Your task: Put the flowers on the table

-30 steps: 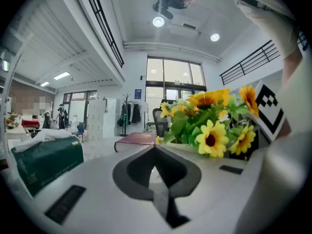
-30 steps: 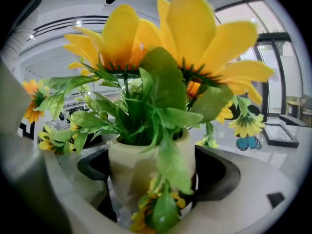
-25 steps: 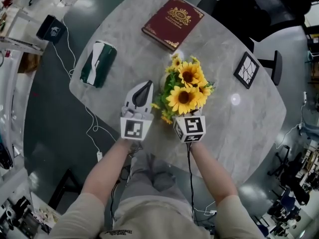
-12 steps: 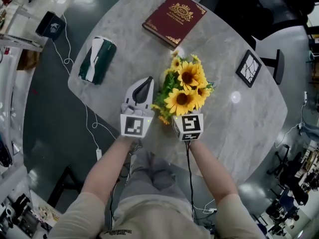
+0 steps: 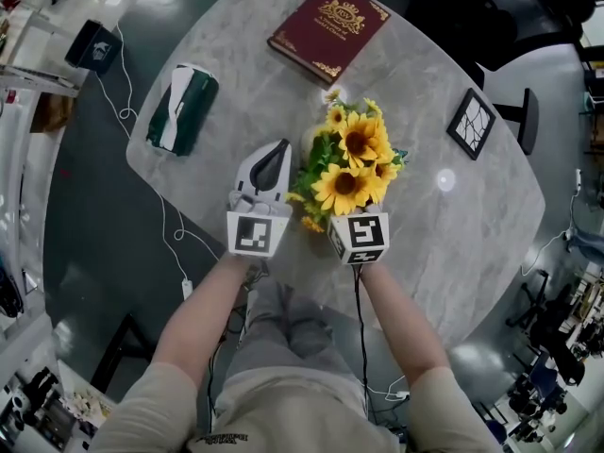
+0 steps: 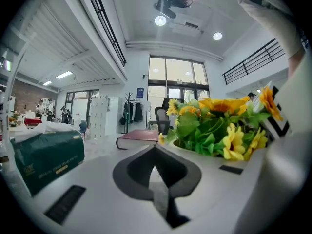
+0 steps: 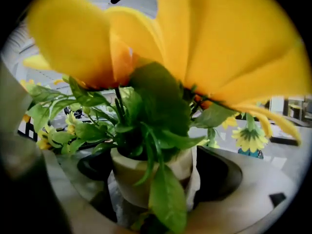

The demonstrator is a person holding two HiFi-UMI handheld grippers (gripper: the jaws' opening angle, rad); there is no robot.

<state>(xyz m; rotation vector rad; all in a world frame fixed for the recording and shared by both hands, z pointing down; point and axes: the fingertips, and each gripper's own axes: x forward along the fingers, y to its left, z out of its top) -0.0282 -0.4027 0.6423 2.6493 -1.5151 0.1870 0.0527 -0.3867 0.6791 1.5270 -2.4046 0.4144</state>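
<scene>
Flowers (image 5: 351,163) stand in a pale pot (image 7: 146,177) over the middle of the surface (image 5: 491,215); I cannot tell whether the pot touches it. Just left of them, the left gripper (image 5: 275,154) hovers empty, jaws pressed together. The right gripper (image 7: 153,179) pinches the pot. This looks like the placing step: next, seat the base flat, then spread the jaws. The bunch is upright, long axis vertical, blooms facing up.

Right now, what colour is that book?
The book is dark red with gold trim, clearest in the head view.
</scene>
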